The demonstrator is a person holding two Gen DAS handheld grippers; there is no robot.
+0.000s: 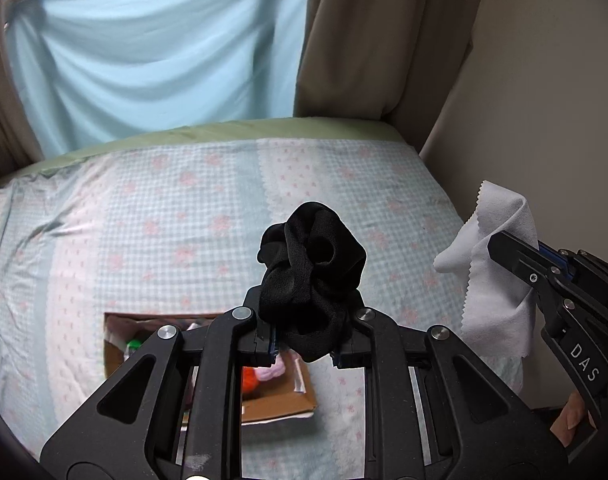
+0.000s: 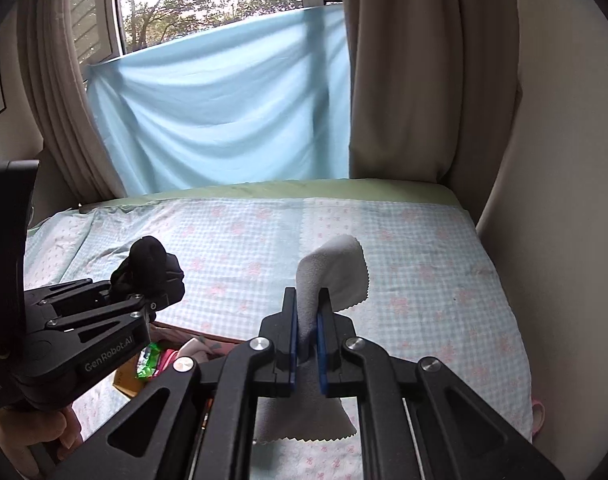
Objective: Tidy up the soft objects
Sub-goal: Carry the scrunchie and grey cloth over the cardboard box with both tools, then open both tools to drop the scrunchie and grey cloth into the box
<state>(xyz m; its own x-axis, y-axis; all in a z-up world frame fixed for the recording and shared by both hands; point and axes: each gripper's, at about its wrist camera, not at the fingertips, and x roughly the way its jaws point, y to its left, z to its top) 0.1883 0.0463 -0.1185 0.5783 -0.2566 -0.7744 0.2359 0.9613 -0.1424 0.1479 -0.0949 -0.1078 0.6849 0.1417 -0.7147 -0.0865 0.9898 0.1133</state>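
My left gripper [image 1: 304, 320] is shut on a black scrunchie [image 1: 311, 276] and holds it in the air above the bed; it also shows in the right wrist view [image 2: 152, 272]. My right gripper [image 2: 307, 312] is shut on a pale grey cleaning cloth [image 2: 335, 272] with zigzag edges, which hangs down below the fingers; the cloth also shows in the left wrist view [image 1: 491, 272]. An open cardboard box [image 1: 280, 404] lies on the bed below my left gripper and holds several soft items, among them something orange, pink and green.
The bed [image 2: 423, 280] has a light blue checked cover with pink flowers. A blue sheet [image 2: 224, 120] and beige curtains [image 2: 403, 80] hang at the window behind it. A wall [image 2: 543, 160] runs along the bed's right side.
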